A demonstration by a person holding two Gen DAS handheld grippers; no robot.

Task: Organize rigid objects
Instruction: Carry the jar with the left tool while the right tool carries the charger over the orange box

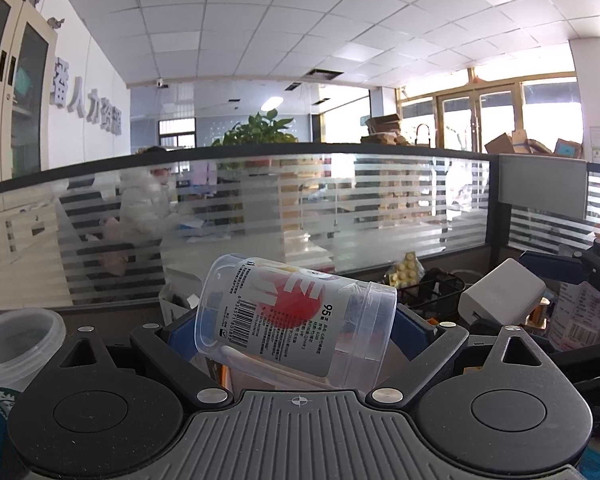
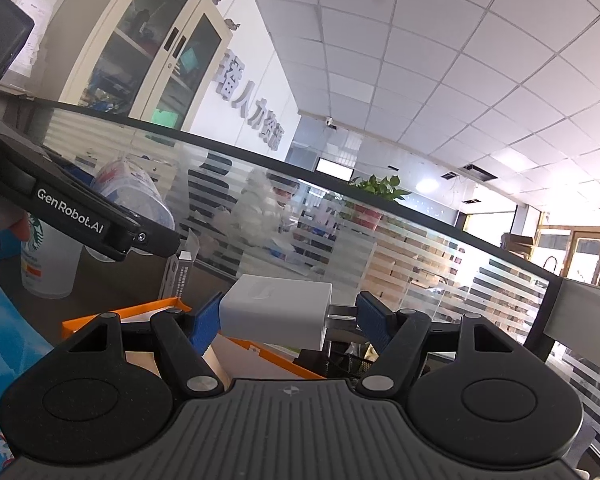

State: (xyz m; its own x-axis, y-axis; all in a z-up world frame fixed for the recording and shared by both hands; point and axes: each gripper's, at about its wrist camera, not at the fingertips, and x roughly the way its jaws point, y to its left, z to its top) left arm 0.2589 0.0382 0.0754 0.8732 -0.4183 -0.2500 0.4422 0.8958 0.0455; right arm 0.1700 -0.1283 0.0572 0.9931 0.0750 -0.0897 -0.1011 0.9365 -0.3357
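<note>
Left gripper (image 1: 296, 332) pinching clear barcoded jar (image 1: 292, 316); right gripper (image 2: 288, 320) pinching white charger (image 2: 276, 312). Striped glass partition (image 1: 340, 200) close ahead. "GenRobot.AI", Starbucks cup (image 2: 48, 256).

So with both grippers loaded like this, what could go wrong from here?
1. The clear plastic cup with the red label lies tilted sideways in the left gripper; smooth, round walls could let it roll or slip out.
2. The right gripper holds the white rectangular charger partly by its metal prongs, so it may pivot.
3. The loaded grippers are close together; they could bump.
</note>
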